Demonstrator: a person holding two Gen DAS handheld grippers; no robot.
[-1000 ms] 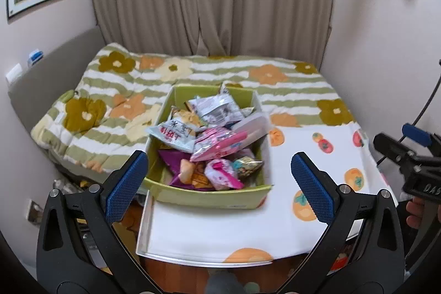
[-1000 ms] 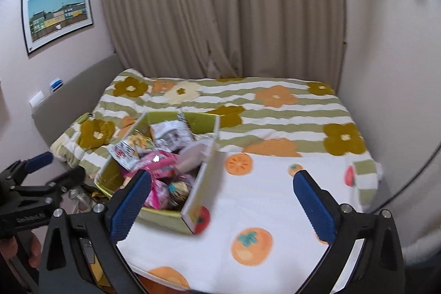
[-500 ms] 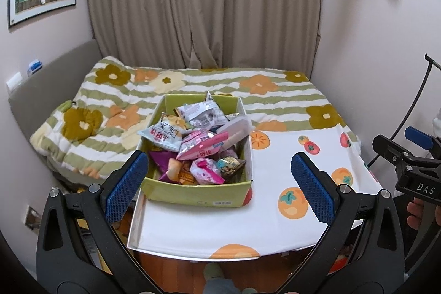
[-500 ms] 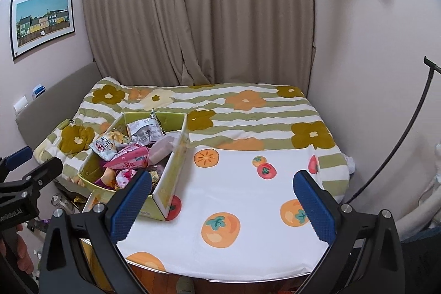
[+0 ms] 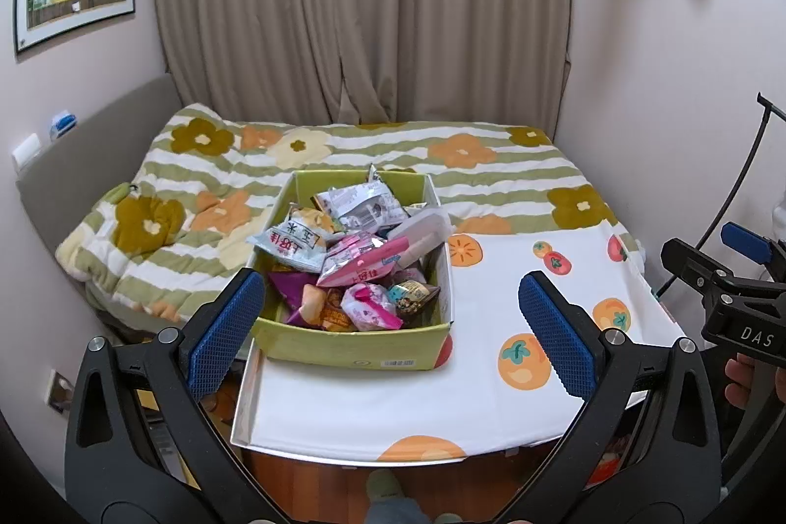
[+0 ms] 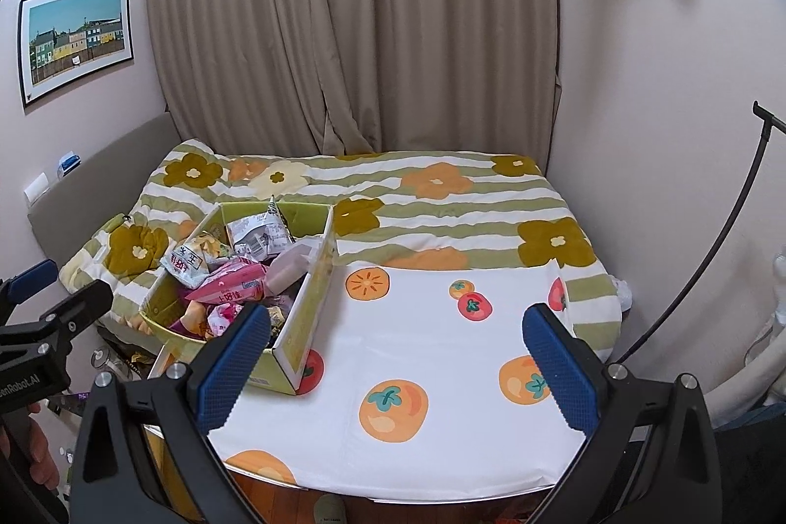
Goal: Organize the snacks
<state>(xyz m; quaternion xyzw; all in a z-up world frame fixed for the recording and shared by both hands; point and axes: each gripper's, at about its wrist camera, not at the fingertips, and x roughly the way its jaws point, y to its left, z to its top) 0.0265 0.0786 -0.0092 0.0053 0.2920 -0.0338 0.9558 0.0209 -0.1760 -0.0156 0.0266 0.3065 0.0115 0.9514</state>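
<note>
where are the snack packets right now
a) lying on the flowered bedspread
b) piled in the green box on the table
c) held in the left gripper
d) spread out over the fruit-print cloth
b: the snack packets sit heaped inside the green box, which rests on the left part of the fruit-print cloth, while the left gripper and the right gripper are both open and empty.

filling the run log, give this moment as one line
left gripper open | right gripper open | green cardboard snack box full | nothing held

Illumination is even, soft and bright. Focus is sharp. Fisheye distortion curves the edges; black vignette fills the corners.
</note>
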